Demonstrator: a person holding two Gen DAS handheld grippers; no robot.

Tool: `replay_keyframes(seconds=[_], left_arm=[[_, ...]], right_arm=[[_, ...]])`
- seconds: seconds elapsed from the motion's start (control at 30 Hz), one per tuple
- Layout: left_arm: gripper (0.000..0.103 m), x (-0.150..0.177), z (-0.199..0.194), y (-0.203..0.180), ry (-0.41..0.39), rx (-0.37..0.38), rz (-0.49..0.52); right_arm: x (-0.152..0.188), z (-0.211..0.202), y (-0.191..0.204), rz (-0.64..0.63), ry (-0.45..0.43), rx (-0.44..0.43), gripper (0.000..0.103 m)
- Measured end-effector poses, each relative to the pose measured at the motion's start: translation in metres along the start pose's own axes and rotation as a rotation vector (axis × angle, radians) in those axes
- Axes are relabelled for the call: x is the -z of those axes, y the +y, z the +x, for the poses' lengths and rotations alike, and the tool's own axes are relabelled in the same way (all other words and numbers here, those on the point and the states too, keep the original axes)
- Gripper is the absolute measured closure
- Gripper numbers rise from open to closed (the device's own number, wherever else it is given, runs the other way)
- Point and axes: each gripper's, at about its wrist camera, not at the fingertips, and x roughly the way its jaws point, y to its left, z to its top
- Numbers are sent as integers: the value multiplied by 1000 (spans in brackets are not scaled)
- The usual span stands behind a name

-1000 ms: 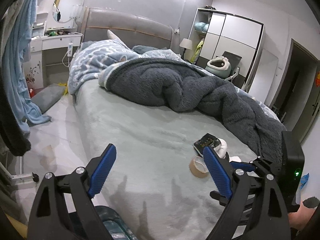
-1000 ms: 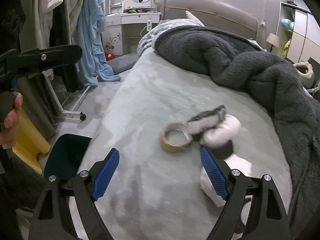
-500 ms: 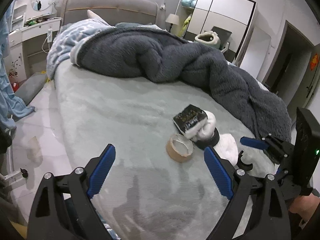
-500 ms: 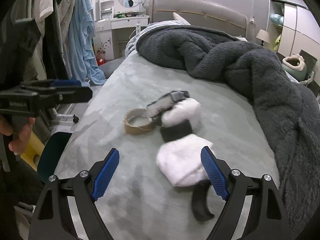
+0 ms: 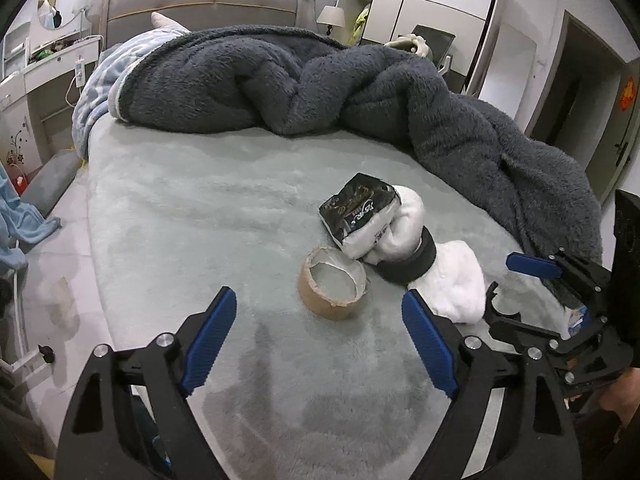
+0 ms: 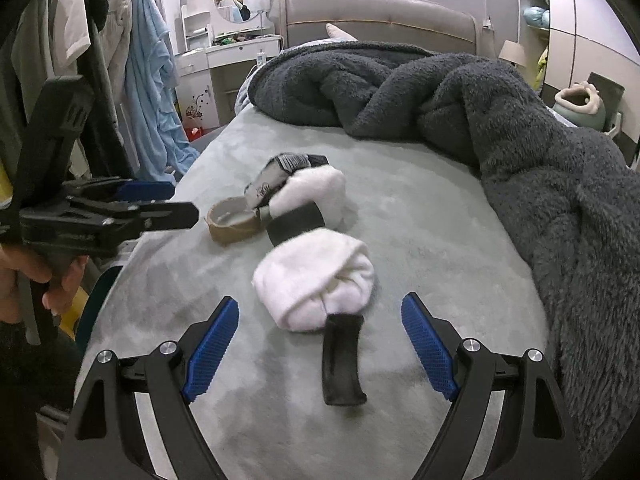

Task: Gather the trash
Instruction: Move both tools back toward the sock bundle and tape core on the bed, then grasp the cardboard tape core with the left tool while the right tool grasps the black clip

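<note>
On the grey-green bed sheet (image 5: pixel 180 208) lies a brown tape roll (image 5: pixel 332 292) (image 6: pixel 232 220), with a crumpled black-and-white wrapper pack (image 5: pixel 360 212) (image 6: pixel 276 176) leaning behind it. Beside them are two white fluffy bundles (image 5: pixel 456 284) (image 6: pixel 316 280) joined by a black band, and a curved black strip (image 6: pixel 344 360). My left gripper (image 5: pixel 318 300) (image 6: pixel 176 202) hovers just short of the tape roll, its jaws closing, nothing touched. My right gripper (image 6: pixel 320 302) (image 5: pixel 520 288) stands open, the near white bundle and black strip just ahead between its fingers, untouched.
A dark grey fleece blanket (image 5: pixel 280 80) is heaped across the back and right of the bed. Clothes hang on a rack (image 6: pixel 100 60) at the left, with a dark bin (image 6: pixel 94 304) by the bed's edge. A hand (image 6: pixel 24 276) holds the left gripper.
Both grippers have come forward and lower toward the pile, which now sits close before the fingers. The left jaws stand slightly narrower. Nothing has been picked up.
</note>
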Motion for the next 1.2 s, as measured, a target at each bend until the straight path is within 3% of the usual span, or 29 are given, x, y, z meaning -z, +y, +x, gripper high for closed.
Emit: replay_keyframes(seconds=[0.07, 0.5, 0.77, 0.83, 0.97, 1.2], left_arm=[[20, 0, 6, 0, -1, -11, -4], [28, 0, 32, -10, 19, -24, -26], [44, 2, 45, -18, 30, -37, -12], [45, 2, 47, -19, 32, -45, -7], [55, 2, 51, -19, 36, -56, -9], [57, 3, 47, -19, 39, -70, 17]], right_arm=[[3, 1, -3, 3, 7, -5, 19], [17, 13, -20, 29, 46, -17, 53], [22, 16, -19, 17, 72, -35, 70], [22, 17, -19, 25, 80, -44, 81], [20, 17, -20, 36, 88, -60, 83], [16, 9, -25, 68, 76, -64, 83]])
